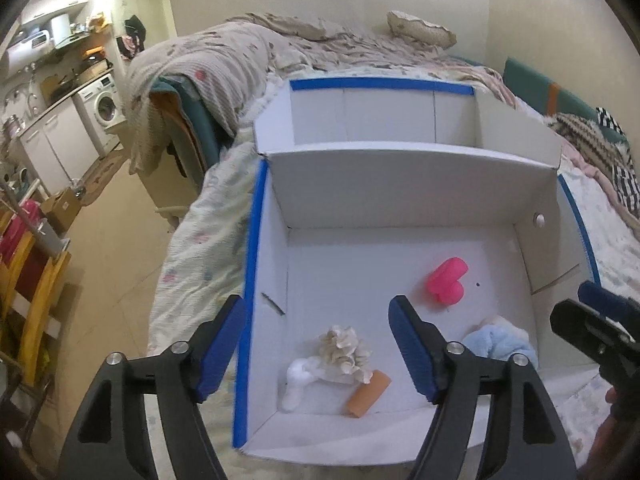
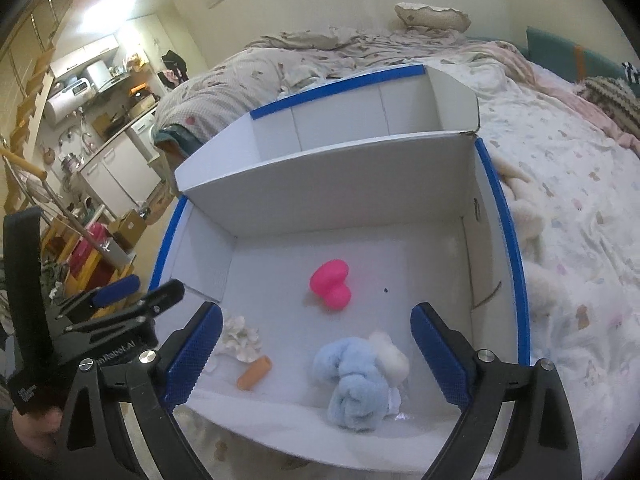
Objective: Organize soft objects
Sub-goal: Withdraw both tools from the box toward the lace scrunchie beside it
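Left gripper (image 1: 320, 344) wide open, empty, above cream toy (image 1: 344, 354). Right gripper (image 2: 316, 354) fully open, empty, over blue toy (image 2: 352, 384) in box (image 2: 328, 168).

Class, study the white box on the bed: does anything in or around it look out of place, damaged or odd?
Nothing is spilled or damaged. The soft items, a pink heart, blue plush, orange roll and cream ruffled piece, lie loosely scattered in the white box.

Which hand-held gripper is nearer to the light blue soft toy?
Right. The right hand-held gripper hangs open directly over the light blue soft toy; the left hand-held gripper is off to its side, over the cream toy.
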A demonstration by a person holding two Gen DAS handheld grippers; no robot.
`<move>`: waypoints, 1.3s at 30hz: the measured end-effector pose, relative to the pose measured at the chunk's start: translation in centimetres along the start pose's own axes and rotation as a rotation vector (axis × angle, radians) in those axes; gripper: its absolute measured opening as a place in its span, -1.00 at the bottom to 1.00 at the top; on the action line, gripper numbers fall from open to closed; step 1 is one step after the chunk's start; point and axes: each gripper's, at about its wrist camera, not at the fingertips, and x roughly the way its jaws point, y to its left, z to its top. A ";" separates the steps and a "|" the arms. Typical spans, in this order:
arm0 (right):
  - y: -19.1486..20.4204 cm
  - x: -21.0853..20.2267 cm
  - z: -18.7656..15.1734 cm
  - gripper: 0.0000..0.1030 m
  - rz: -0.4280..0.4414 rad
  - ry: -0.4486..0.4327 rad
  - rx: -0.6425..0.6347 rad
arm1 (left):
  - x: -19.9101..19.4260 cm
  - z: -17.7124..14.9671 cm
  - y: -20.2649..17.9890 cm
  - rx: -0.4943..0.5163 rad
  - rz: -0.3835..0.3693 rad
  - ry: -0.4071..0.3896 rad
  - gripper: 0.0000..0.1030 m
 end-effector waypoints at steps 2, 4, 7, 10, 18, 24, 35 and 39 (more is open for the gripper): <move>0.2 -0.4 -0.2 0.96 -0.004 0.000 -0.002 | -0.5 -0.2 0.3 -0.007 0.005 0.000 0.39; 0.5 -0.9 -0.6 0.96 -0.007 0.002 -0.007 | -1.2 -0.7 0.8 -0.016 0.010 0.002 0.39; 0.9 -1.6 -1.3 0.96 -0.006 0.005 -0.015 | -2.0 -1.5 1.6 -0.031 0.015 0.010 0.39; 1.1 -2.2 -2.3 0.96 -0.005 0.016 -0.012 | -2.7 -2.6 2.3 -0.044 0.024 0.023 0.39; 1.5 -3.6 -4.8 0.96 -0.013 0.039 -0.012 | -4.1 -5.9 3.6 -0.065 0.042 0.067 0.39; 0.6 -3.8 -6.8 0.96 -0.041 0.094 0.033 | -4.2 -7.9 3.9 -0.046 0.048 0.101 0.39; -2.1 -1.1 -10.5 0.96 -0.147 0.283 0.061 | -2.0 -10.6 5.8 -0.115 0.046 0.219 0.39; -1.7 1.3 -11.1 0.96 -0.139 0.351 0.044 | -0.1 -11.8 4.7 -0.098 0.019 0.317 0.39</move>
